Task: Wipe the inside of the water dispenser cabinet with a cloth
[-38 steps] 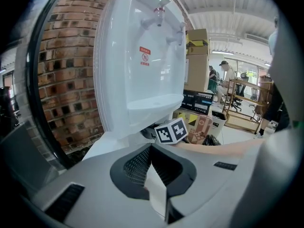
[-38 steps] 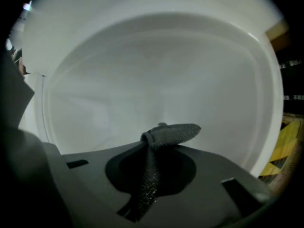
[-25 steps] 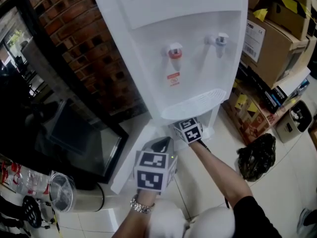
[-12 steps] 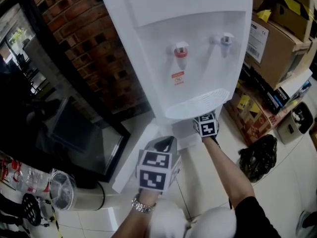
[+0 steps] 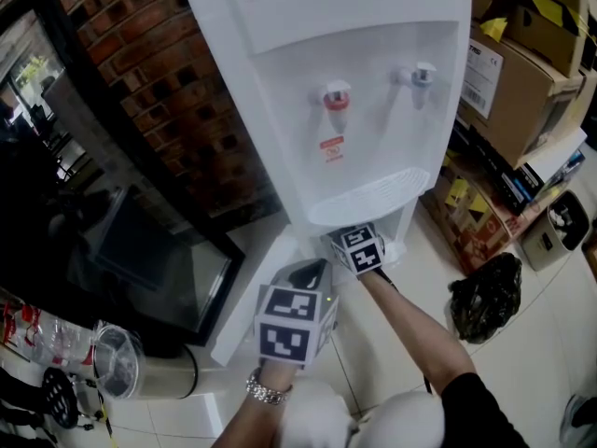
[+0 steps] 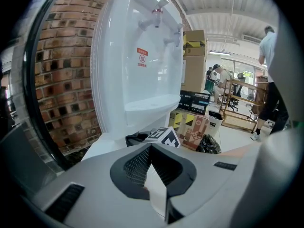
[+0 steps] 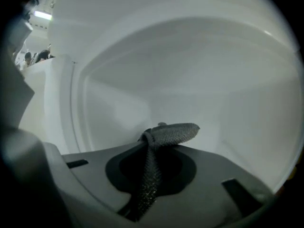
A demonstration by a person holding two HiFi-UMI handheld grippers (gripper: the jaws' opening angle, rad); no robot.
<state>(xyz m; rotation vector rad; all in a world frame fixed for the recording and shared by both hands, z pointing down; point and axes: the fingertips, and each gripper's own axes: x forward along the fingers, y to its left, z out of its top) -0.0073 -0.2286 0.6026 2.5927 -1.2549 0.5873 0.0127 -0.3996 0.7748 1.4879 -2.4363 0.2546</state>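
At 6 o'clock the left tongs (image 6: 154,179) pinch a white edge, seemingly the cabinet door (image 5: 244,297), holding it open. At 5 o'clock, under the water dispenser (image 5: 345,82), the right tongs (image 7: 147,175) grip the dark cloth (image 7: 171,132) inside the cabinet (image 7: 190,80). Wiping looks underway; the next move calls for pressing the cloth along the white walls. A brick wall (image 5: 159,91) stands at 10 o'clock and cardboard boxes (image 5: 522,73) at 2.
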